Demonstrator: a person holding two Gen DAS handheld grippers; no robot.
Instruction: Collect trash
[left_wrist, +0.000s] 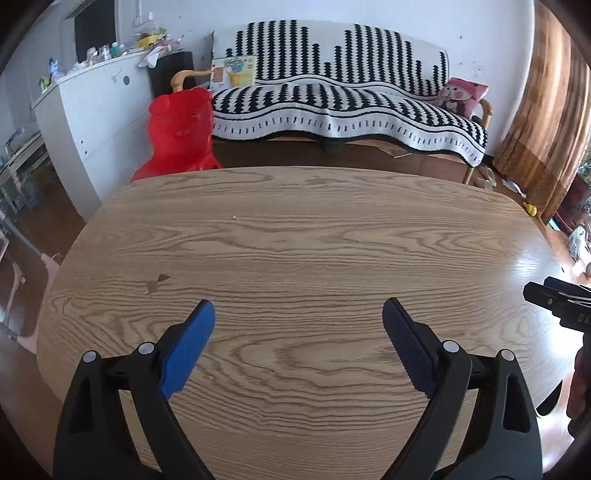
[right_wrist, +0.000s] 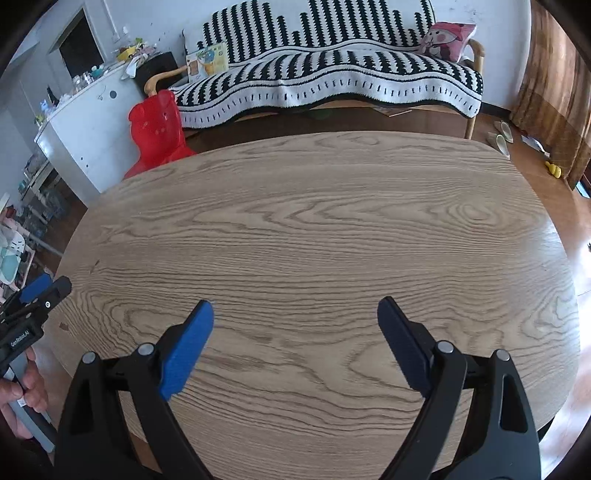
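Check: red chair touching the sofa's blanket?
Cannot tell. In both wrist views the red chair overlaps the striped blanket edge, but no gap or contact shows plainly.

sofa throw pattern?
Black-and-white stripes of jagged marks on the throw, clearest in the left wrist view.

Both wrist views tilt down over shared wooden table (left_wrist: 295, 240), facing sofa (left_wrist: 351, 96)

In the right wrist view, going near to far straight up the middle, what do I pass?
Right tongs, standing open with nothing between them → bare wooden table → strip of dark floor → sofa under a black-and-white striped blanket → white wall.
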